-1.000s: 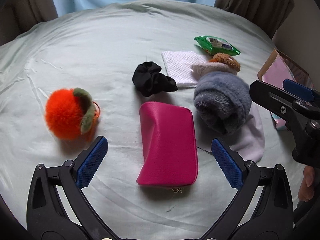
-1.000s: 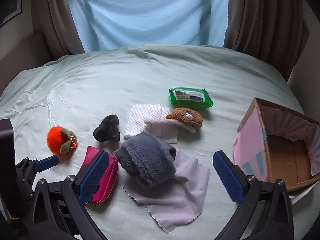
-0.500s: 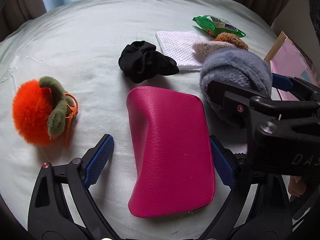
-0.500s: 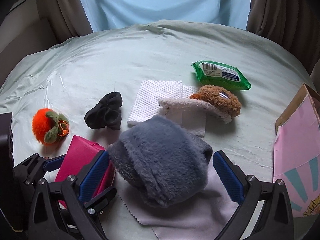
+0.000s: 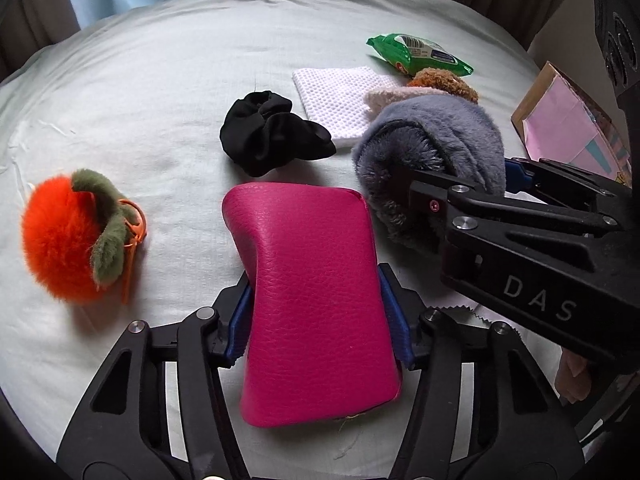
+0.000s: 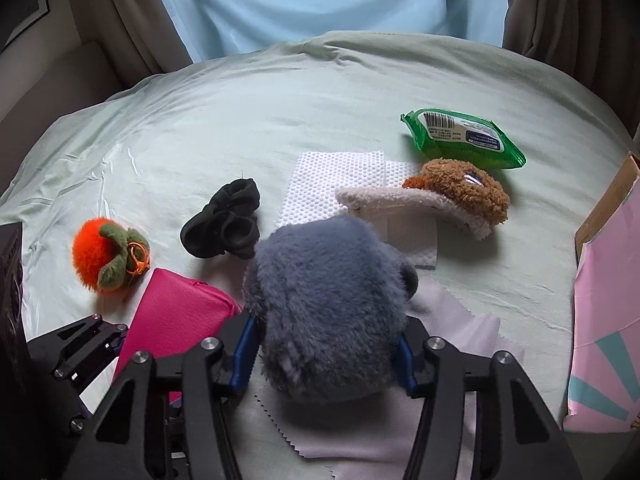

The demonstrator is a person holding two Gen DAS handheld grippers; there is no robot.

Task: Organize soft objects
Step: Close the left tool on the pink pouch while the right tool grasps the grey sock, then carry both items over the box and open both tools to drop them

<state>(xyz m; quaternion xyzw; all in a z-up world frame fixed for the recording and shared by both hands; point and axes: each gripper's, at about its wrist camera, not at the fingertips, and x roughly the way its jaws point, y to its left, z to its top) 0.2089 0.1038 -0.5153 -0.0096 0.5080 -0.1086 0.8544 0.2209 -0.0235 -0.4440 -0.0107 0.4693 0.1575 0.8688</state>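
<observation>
- Left wrist view: left tool [image 5: 318, 316] clamped on both long sides of the pink pouch [image 5: 316, 300], blue pads pressed into its near half, far end reaching out over the pale green bed sheet [image 5: 160, 80].
- Left of the pouch, well apart: orange pompom [image 5: 68, 236] with olive felt leaves and an orange loop, lying on the sheet.
- Just beyond the pouch's far edge: black scrunchie [image 5: 268, 132]; behind that to the right, white dotted cloth [image 5: 336, 92].
- Right of the pouch, close beside it: grey fluffy item [image 5: 436, 148], with the right tool [image 5: 460, 196] across it from the right edge; only one blue pad partly visible here.
- Far right: green wipes pack [image 5: 416, 54], brown plush clip [image 5: 444, 82] nearer, pink cardboard box [image 5: 560, 128] at the edge.
- Right wrist view: right tool [image 6: 324, 356] closed on the grey fluffy item [image 6: 328, 300], pads squeezing its near sides, lilac cloth [image 6: 452, 400] spread underneath.
- Near left: pink pouch [image 6: 176, 312] with part of the left tool [image 6: 84, 344] alongside.
- Farther left: orange pompom [image 6: 108, 252]; black scrunchie [image 6: 224, 224] between it and the white dotted cloth [image 6: 332, 184].
- Beyond the grey item: brown plush clip [image 6: 448, 196] lying partly on the white cloth, green wipes pack [image 6: 464, 138] just behind it.
- Right edge: pink cardboard box [image 6: 604, 280] on the bed sheet [image 6: 240, 112].
</observation>
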